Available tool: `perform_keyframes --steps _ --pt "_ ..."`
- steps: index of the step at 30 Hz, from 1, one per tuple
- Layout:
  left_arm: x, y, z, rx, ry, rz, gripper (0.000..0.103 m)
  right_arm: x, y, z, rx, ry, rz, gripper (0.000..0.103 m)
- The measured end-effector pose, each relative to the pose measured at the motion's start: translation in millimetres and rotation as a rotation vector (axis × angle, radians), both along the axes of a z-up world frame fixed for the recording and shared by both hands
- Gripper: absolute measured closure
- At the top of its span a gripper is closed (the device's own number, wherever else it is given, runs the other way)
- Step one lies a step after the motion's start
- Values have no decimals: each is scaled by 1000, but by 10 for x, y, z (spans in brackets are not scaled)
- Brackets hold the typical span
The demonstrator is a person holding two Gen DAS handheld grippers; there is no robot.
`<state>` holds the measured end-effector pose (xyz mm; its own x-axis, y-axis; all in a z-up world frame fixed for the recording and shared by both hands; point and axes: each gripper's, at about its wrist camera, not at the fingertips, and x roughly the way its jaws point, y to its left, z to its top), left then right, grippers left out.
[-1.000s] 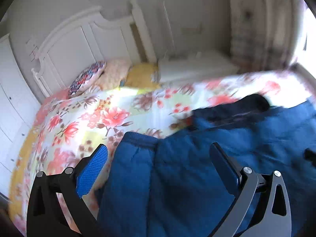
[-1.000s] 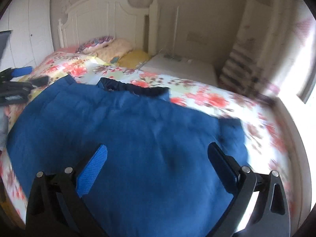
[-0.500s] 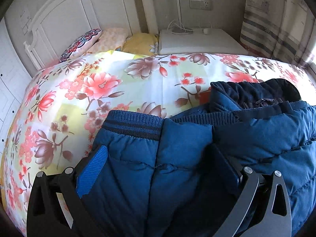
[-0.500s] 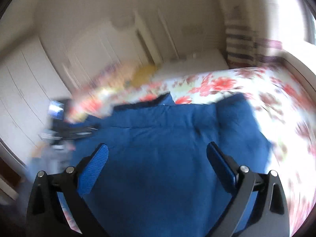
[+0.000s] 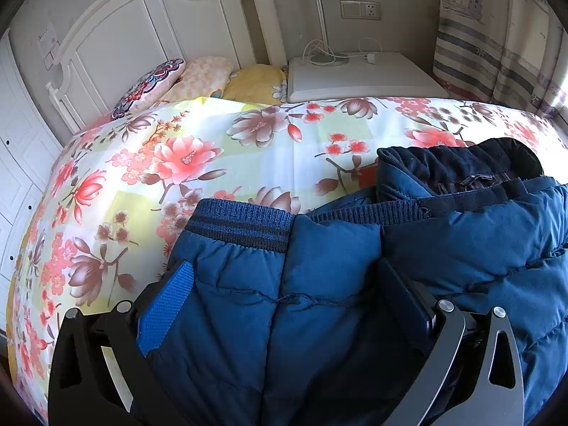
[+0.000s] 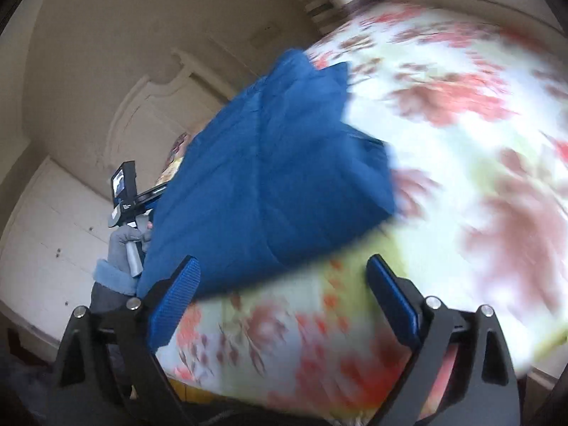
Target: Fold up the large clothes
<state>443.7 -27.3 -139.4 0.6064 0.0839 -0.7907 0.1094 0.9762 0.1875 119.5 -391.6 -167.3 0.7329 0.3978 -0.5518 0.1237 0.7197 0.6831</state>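
Observation:
A blue padded jacket [image 5: 319, 284] lies on the flowered bed cover [image 5: 177, 163]. Its ribbed cuff [image 5: 241, 223] and dark collar [image 5: 458, 167] point toward the headboard. My left gripper [image 5: 284, 298] is open, its fingers straddling the jacket's sleeve, pressed low on the fabric. In the right wrist view, which is blurred and tilted, the jacket [image 6: 269, 177] lies folded on the bed cover [image 6: 461, 177]. My right gripper [image 6: 284, 294] is open and empty, over the cover just off the jacket's near edge. The left gripper's body [image 6: 124, 191] and gloved hand show at the jacket's left side.
A white headboard [image 5: 135, 35] and several pillows [image 5: 198, 78] stand at the bed's far end. A white bedside table [image 5: 358, 74] with a cable sits at the back right. A striped curtain [image 5: 497, 46] hangs at the right. White wardrobe doors [image 6: 53, 234] are on the left.
My left gripper has moved down and forward onto the jacket's sleeve. My right gripper has swung away and tilted, drawing back off the jacket to its edge; its view is motion-blurred.

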Motion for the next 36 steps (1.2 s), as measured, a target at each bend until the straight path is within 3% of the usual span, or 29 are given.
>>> perform_keyframes --steps 4,7,9,10,11,14,17,20,23,26,27,28,30,33,36 --pt "8 14 -3 4 -3 16 4 725 41 16 -14 22 -74 2" --pt "32 85 0 6 -12 72 5 1055 89 25 -29 -6 -122 3" --pt "25 110 12 -1 -18 87 5 1028 -39 -3 55 -65 -143 40" --pt "8 88 21 9 -27 85 5 978 -111 -34 104 -87 -159 71" --pt "-15 56 40 25 -44 77 5 903 -193 -68 173 -131 -143 75" --pt "-218 -140 231 64 -129 29 6 642 -198 -1 162 -190 -142 79" --pt "-612 -381 611 -72 -206 -20 6 397 -202 111 152 -235 -148 79" --pt "-1132 -804 811 -85 -249 -135 6 221 -265 162 130 -238 -165 79" --pt "-1532 -1169 646 13 -235 -228 5 76 -323 210 119 -247 -184 79" --pt "-1828 -1450 161 83 -157 -330 6 -62 -350 302 90 -264 -202 79" --pt "-1951 -1491 43 120 -220 -348 7 -80 -337 341 70 -268 -205 79" --pt "-1981 -1461 39 120 -235 -354 7 -89 -319 376 58 -276 -201 78" --pt "-1954 -1282 156 40 -184 -364 7 -103 -201 549 -14 -294 -199 78" --pt "-1980 -573 539 -136 -253 -234 7 -96 58 954 -161 -361 -183 78" --pt "-2005 309 816 -266 -331 -62 7 -21 656 1466 -432 -444 -112 78"
